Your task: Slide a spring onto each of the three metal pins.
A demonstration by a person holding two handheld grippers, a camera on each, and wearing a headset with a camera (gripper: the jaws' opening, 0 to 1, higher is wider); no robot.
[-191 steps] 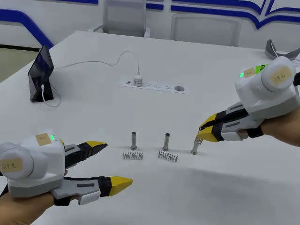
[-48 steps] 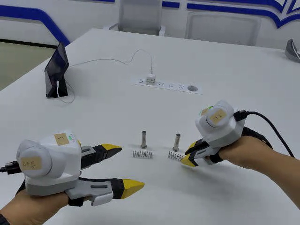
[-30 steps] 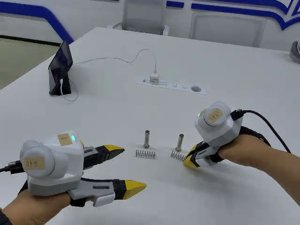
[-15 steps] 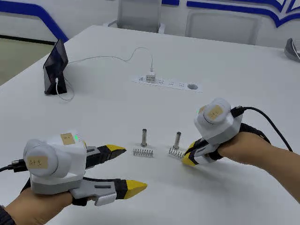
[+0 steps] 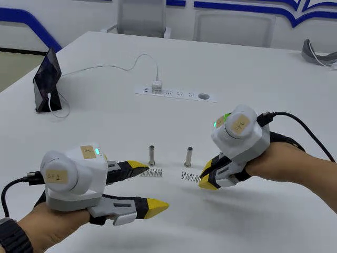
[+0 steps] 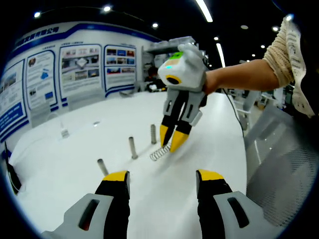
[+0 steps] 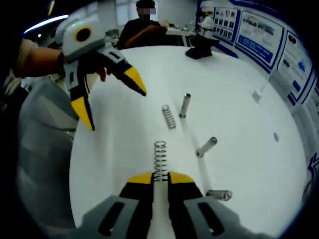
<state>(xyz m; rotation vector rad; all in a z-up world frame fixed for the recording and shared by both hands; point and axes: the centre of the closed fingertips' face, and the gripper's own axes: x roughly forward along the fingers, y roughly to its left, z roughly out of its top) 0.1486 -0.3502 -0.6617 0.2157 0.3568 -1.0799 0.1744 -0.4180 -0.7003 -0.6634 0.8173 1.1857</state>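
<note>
Two bare metal pins (image 5: 151, 155) (image 5: 188, 156) stand upright on the white table (image 5: 253, 95). A loose spring (image 5: 151, 172) lies in front of the left pin. My right gripper (image 5: 208, 177) points down at the table, shut on one end of the second spring (image 5: 189, 177), which lies flat. In the right gripper view the spring (image 7: 160, 159) runs out from between the tips of the right gripper (image 7: 160, 178); the third pin (image 7: 219, 194) stands just right of it. My left gripper (image 5: 148, 185) hovers open near the front left, nothing between its fingers (image 6: 117, 177).
A white power strip (image 5: 168, 95) with a plugged charger and cable lies at mid-table. A dark tablet on a stand (image 5: 46, 79) sits at the far left. Chairs stand beyond the far edge, and a grey object (image 5: 318, 54) lies at the far right.
The right gripper has come down from the rightmost pin to the right spring and closed on its end. The left gripper has edged forward. The head camera has shifted.
</note>
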